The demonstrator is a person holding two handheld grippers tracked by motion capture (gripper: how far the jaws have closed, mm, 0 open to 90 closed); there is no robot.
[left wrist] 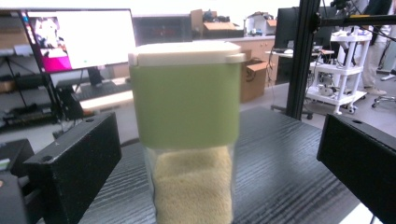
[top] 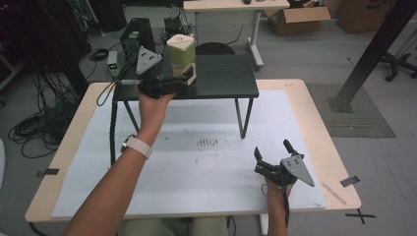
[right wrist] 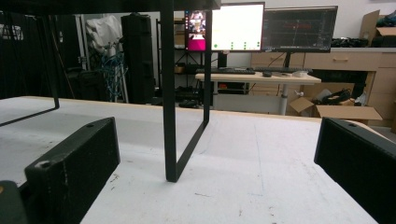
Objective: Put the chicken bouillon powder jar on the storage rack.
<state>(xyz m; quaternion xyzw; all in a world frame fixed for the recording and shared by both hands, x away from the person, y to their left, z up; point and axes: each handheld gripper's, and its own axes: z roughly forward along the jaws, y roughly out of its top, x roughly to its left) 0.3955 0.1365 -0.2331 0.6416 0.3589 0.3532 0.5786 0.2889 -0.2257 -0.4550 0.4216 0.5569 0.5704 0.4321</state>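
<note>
Nearest the person, the right tool (top: 273, 152) is resting low over the white-covered worktop (top: 196, 187), well in front of the small black wood-grain stand (top: 226, 78); its jaws are standing wide apart with nothing between them, looking toward the stand's thin black metal leg (right wrist: 169, 93).

Farther off, the left tool (top: 189, 76) is reaching up to the stand's top, and its jaws are also spread wide, flanking but not touching the tall clear plastic canister with a green band and cream lid (left wrist: 187, 121). That canister is standing upright on the stand, toward its left rear part.

The step in hand appears to be grasping the canister. Doing it well probably means sliding the jaws farther forward until the body sits between them, keeping them level, and closing on the green band or just under it, since a grip on the lid might slip or pop it.

Inside the canister, pale yellowish fine grain (left wrist: 194, 186) is filling the clear lower part up to the band; the level above that is hidden.
</note>
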